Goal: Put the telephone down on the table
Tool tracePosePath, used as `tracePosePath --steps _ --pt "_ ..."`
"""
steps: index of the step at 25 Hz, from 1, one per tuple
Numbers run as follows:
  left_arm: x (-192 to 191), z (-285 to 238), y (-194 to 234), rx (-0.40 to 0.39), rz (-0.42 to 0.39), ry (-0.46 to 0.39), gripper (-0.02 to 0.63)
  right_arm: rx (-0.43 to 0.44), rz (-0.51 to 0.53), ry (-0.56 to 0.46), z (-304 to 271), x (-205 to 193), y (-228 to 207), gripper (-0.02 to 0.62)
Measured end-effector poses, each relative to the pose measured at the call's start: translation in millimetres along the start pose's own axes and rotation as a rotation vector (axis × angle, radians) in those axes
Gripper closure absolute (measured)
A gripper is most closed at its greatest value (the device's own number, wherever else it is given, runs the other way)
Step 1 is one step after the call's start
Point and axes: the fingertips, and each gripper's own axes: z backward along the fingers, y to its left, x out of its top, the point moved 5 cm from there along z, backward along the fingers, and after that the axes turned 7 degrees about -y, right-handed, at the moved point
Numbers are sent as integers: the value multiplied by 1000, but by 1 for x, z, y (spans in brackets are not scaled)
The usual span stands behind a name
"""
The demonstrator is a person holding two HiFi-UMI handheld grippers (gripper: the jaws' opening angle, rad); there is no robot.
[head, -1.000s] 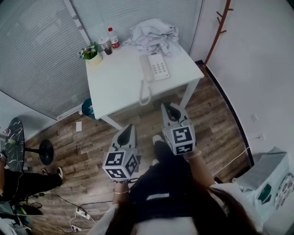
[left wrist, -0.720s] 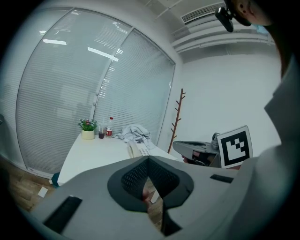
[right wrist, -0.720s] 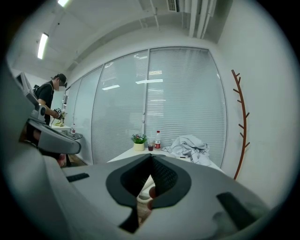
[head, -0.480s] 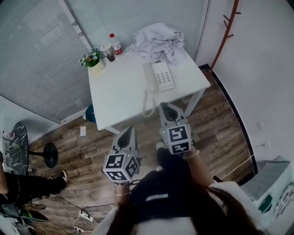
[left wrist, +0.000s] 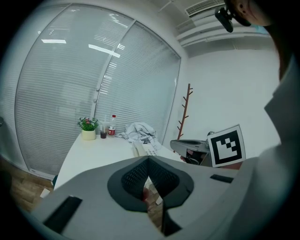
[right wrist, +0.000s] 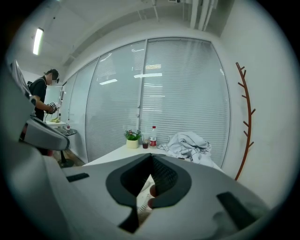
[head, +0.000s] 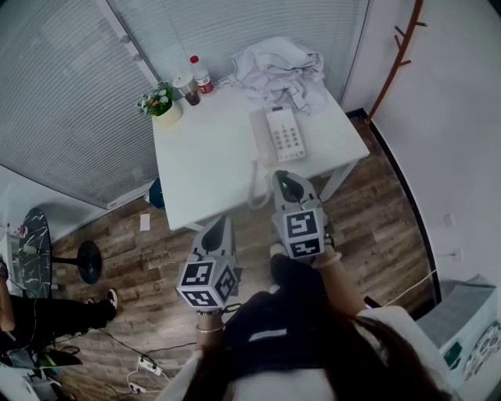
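1. Left gripper [head: 218, 227]: jaws together, nothing between them; it hangs short of the table [head: 203, 157].
2. Telephone [head: 285, 135]: flat on the table's right part, cord [head: 254, 184] drooping over the near edge; it looks already set down.
3. Right gripper [head: 286, 182]: jaws closed, empty, near the cord; I judge little remains to do.

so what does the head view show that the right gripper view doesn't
Only the head view: a power strip on the floor and the keypad of the telephone. Only the right gripper view: a ceiling light and ceiling pipes. Both: the white table, potted plant, red-capped bottle, crumpled cloth, coat rack and window blinds.
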Motion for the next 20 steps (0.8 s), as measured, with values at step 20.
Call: tracePosePath --steps 20 --pt "11 -65 27 75 36 27 606 17 7 26 -86 -11 -42 594"
